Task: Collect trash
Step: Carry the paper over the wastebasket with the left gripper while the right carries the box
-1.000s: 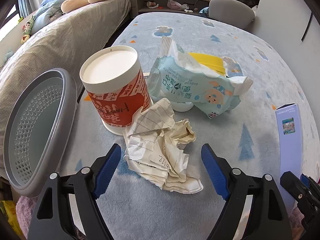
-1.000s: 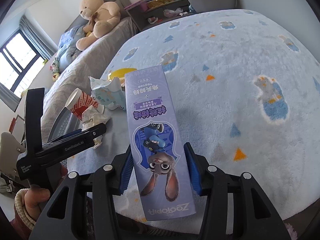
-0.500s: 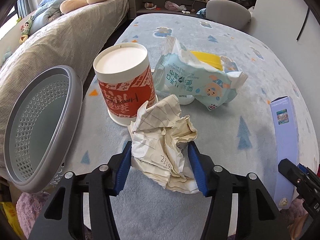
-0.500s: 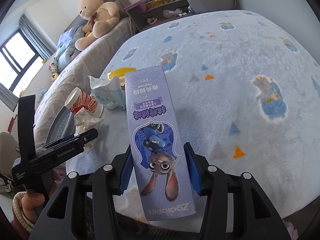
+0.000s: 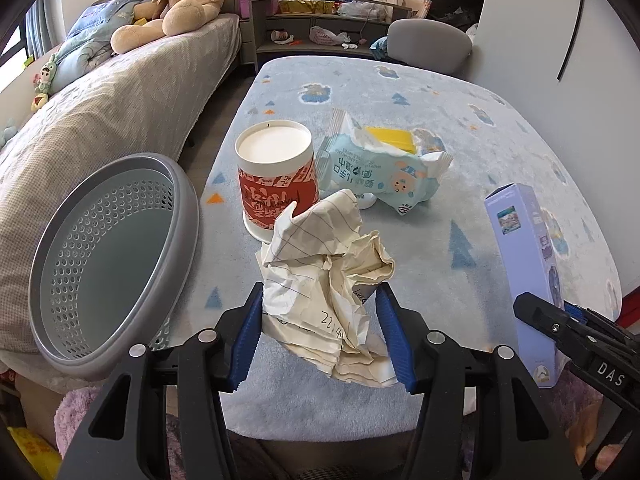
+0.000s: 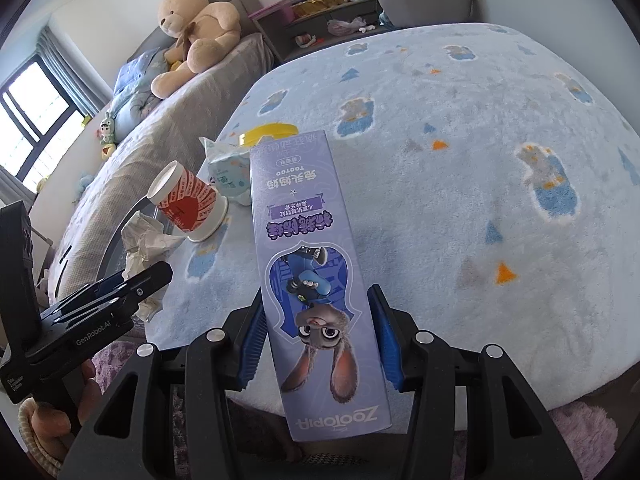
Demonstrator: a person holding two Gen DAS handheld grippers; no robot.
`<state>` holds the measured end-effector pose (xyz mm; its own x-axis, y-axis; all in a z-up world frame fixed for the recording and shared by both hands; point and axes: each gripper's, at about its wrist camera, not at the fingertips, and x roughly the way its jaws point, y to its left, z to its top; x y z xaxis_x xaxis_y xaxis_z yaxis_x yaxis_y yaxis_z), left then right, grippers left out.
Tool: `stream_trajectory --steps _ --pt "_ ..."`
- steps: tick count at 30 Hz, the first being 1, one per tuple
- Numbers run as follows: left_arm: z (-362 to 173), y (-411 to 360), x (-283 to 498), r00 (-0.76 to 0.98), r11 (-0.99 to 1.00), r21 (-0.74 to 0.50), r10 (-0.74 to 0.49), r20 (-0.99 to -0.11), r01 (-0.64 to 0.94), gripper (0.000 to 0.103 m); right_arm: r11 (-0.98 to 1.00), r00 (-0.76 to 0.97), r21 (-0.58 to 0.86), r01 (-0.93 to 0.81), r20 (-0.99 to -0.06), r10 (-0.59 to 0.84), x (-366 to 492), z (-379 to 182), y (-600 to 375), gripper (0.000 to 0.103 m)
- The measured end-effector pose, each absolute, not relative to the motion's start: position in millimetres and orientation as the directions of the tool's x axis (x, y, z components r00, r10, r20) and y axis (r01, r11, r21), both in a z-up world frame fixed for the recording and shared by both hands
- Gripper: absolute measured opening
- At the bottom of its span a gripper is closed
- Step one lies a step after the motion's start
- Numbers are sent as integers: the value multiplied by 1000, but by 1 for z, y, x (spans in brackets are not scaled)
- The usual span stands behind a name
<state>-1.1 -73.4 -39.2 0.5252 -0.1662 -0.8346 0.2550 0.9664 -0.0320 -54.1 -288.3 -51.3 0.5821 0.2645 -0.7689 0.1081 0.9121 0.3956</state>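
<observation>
My left gripper (image 5: 320, 304) is shut on a crumpled sheet of lined paper (image 5: 320, 264), both blue pads pressing its sides, and holds it just above the blue rug. Behind the paper stand an upside-down red and white paper cup (image 5: 276, 176) and a light blue wipes pack (image 5: 376, 172) lying over something yellow. My right gripper (image 6: 316, 304) is shut on a long purple Zootopia box (image 6: 308, 240), which points away from me over the rug. The same box (image 5: 528, 260) appears at the right of the left wrist view.
A grey perforated basket (image 5: 188, 200) stands open at the left, close beside the cup, against a grey bed (image 5: 120, 112) with a teddy bear. A grey chair (image 5: 428, 44) and low shelves lie beyond the rug's far edge. A person's hand (image 6: 44, 420) holds the left gripper.
The left jaws closed from wide apart onto the crumpled paper, then pulled it back and up from the cup. The right gripper kept its hold on the box and shifted slightly.
</observation>
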Motion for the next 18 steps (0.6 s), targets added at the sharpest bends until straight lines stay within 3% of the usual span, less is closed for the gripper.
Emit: stream_trajectory --steps 18 --pt "-6 5 -16 601 960 -86 -235 -764 267 54 931 571 365 22 -769 288 -37 -24 -197 47"
